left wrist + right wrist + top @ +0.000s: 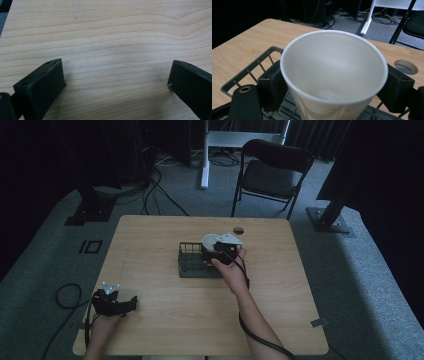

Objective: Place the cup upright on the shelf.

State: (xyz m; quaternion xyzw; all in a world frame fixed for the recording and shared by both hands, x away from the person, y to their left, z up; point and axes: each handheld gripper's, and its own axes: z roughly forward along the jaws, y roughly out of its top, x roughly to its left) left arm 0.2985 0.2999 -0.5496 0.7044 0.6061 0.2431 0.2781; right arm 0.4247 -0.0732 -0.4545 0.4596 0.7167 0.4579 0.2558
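Cup [333, 75], white and made of paper, sits upright between the two black jaws of the right hand-held gripper [333, 85]. One jaw presses on each side of it, so the right hand-held gripper is clamped on the cup. The cup is open at the top and looks empty inside. It is over a dark wire basket [249, 72], inside the basket's rim. Whether the cup touches the basket's floor cannot be told.

In the high view the cup [214, 241] and the right hand-held gripper [222, 251] are at the right end of the basket [192, 262]. The basket stands near the middle of the tabletop [150, 240], a bit toward the far side. A small round hole [238, 230] is in the tabletop just behind the cup, close to the far edge. Bare wood lies all around the basket, with lots of room on the left, right and near sides.

The left hand-held gripper [116, 301] rests near the front left corner of the tabletop, close to the edge and well apart from the basket. In its own view, the left hand-held gripper [117, 80] has its jaws spread wide with nothing but bare wood between them.

A dark folding chair [272, 172] stands on the floor beyond the far edge.
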